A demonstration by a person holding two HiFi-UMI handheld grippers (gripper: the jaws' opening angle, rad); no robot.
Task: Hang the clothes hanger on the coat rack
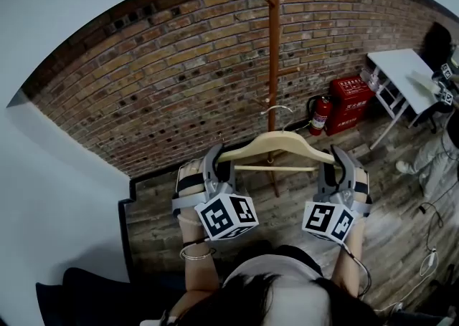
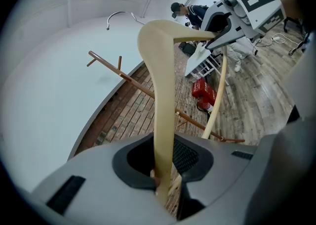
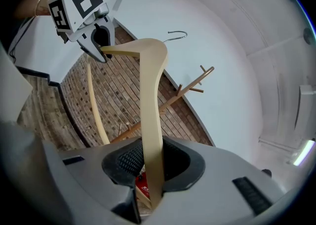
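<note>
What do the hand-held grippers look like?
Both the left hand-held gripper and the right hand-held gripper are grey with black ribbed pads inside. Each carries a white cube printed with black square markers. A bangle circles the left wrist.

**One hanger, two claws, one coat rack**

There is one wooden clothes hanger [image 1: 276, 147], with one metal hook and one crossbar. Two claws grip it: the left claw [image 1: 214, 155] on one end and the right claw [image 1: 338, 157] on the other. There are two marker cubes, one per claw: the left cube [image 1: 226, 216] and the right cube [image 1: 328, 220]. One wooden coat rack [image 1: 272, 45] stands before one brick wall [image 1: 179, 66]. Near the wall's foot are one red fire extinguisher [image 1: 319, 115] and one red box [image 1: 349, 102]. One white counter [image 1: 401, 74] stands at the right.
</note>
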